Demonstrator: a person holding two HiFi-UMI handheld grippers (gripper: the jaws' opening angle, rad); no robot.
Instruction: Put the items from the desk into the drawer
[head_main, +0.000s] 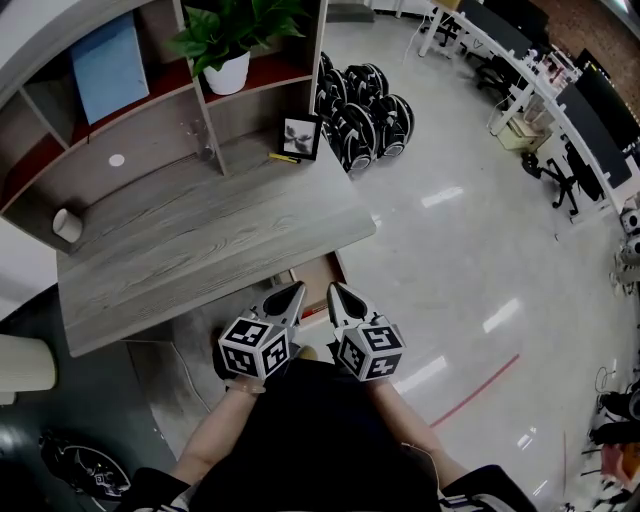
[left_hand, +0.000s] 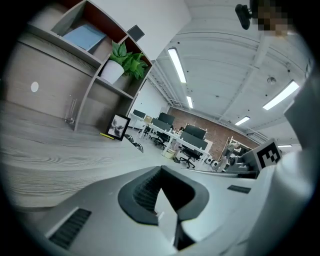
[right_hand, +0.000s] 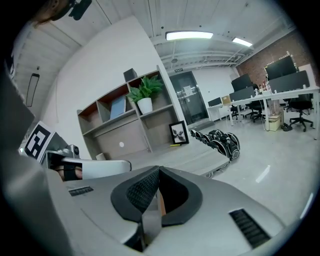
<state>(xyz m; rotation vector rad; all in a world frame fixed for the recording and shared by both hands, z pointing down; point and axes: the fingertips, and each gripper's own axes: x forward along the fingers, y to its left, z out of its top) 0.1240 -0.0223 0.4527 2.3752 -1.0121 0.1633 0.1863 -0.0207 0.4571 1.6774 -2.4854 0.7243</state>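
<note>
Grey wood desk (head_main: 200, 240), shelf unit behind. Far ahead-left of your tools: white cup (head_main: 67, 225). Your left gripper (head_main: 296, 290): jaws pressed together, empty. Well ahead of it: yellow pen (head_main: 284, 158), flat, long axis left to right, just beside the upright picture frame (head_main: 299, 137). Just beyond both tips, under the desk edge: drawer (head_main: 318, 285), part-open. Your right gripper (head_main: 337, 292): jaws pressed together, empty.

No legible text.
Black-and-white square markers (head_main: 258, 347) on the left claw (head_main: 296, 288) and right claw (head_main: 334, 290) carry patterns only, no characters.
</note>
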